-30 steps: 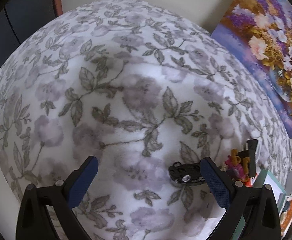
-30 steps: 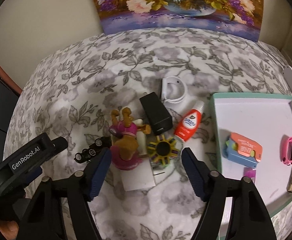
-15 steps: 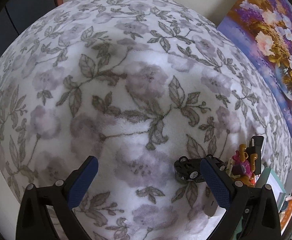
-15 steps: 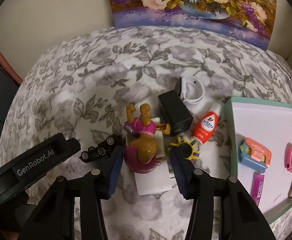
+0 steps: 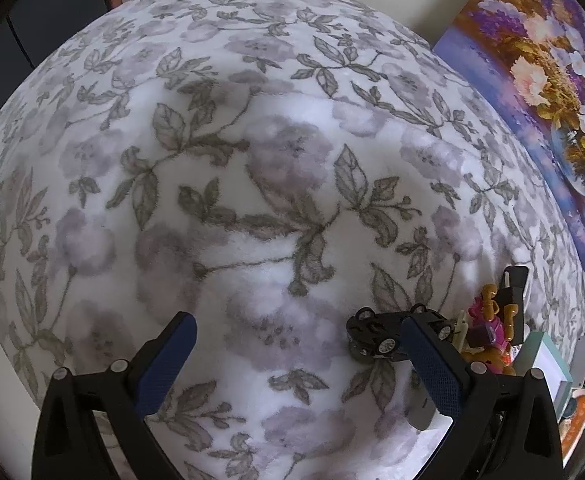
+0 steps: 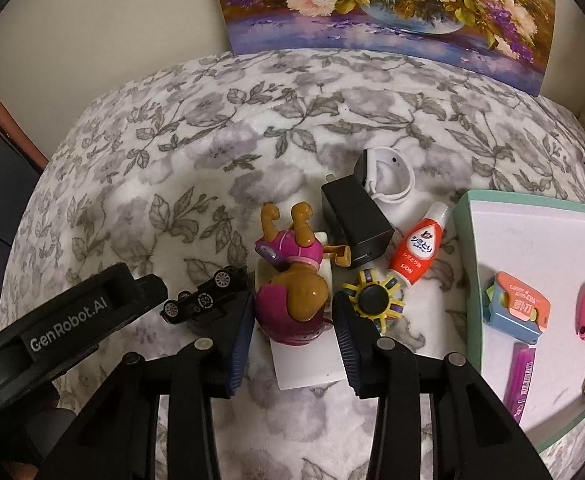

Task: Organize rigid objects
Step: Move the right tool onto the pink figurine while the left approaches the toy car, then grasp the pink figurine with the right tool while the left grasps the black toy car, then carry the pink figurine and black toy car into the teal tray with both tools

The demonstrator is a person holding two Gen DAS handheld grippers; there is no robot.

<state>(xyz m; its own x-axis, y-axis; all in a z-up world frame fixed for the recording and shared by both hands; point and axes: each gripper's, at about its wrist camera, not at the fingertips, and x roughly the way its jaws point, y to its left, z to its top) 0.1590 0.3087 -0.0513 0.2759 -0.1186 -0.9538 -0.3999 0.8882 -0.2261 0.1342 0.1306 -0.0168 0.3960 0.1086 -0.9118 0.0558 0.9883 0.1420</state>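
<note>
right gripper (image 6: 292, 320): jaws way narrower than a second ago, hugging the dog toy (image 6: 292, 296), grip unclear
left gripper (image 5: 296, 356): wide open, holding nothing
in the way: toy car (image 6: 208, 296), spinner (image 6: 372, 300) crowding both pads

**Materials and finishes**

Floral blanket (image 6: 332, 120): fuzzy, matt fleece cloth. Toy dog (image 6: 292, 300): glossy moulded plastic. Toy car (image 5: 388, 338): shiny black plastic. Charger block (image 6: 356, 224): matt black plastic. Tube (image 6: 420, 248): smooth glossy plastic. Fingers (image 6: 348, 344): ribbed blue pads.
</note>
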